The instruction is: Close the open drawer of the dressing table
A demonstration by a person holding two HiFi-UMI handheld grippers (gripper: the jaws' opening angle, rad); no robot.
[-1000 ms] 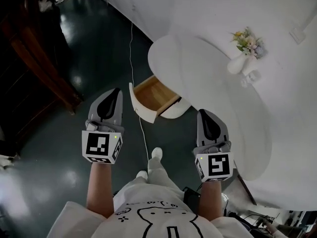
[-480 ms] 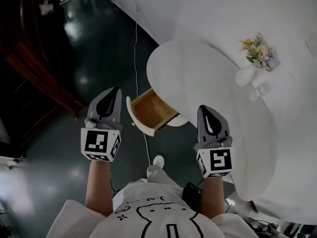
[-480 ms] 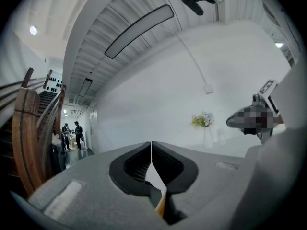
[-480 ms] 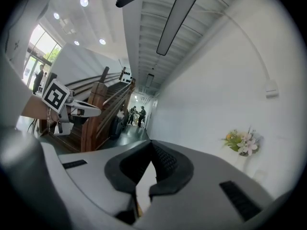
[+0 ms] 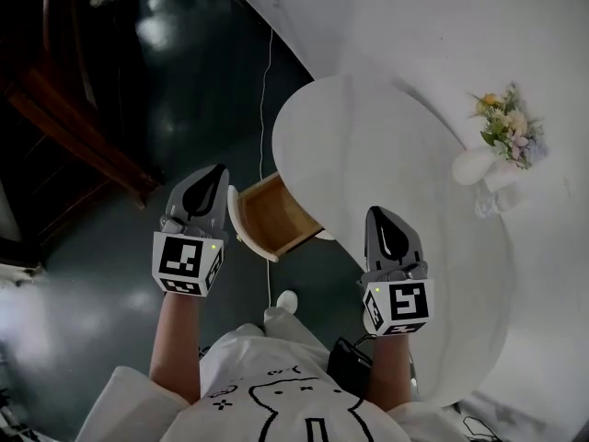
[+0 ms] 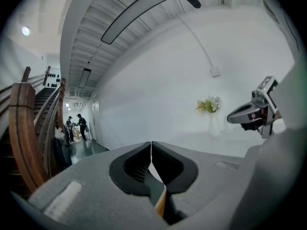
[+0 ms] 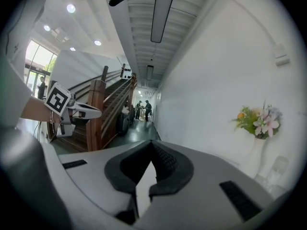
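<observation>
The white dressing table [image 5: 386, 155] has a rounded top. Below its left edge the drawer [image 5: 272, 215] stands pulled out, its wooden inside showing behind a curved white front [image 5: 236, 221]. My left gripper [image 5: 219, 169] hovers just left of that front, shut and empty; in the left gripper view its jaws [image 6: 151, 150] meet along a thin line. My right gripper [image 5: 379, 213] hangs right of the drawer, over the table's near edge, also shut with nothing held [image 7: 152, 150]. Neither gripper touches the drawer.
A white vase [image 5: 477, 166] with flowers [image 5: 511, 125] stands at the table's far right by the white wall. A white cable [image 5: 265, 81] runs across the dark floor to the drawer. A dark wooden staircase [image 5: 74, 109] rises at the left. My foot [image 5: 287, 300] is below the drawer.
The view has shifted: the table and vase slid right and the drawer sits lower, closer to my left gripper. Both grippers stay shut and keep their places in the picture.
</observation>
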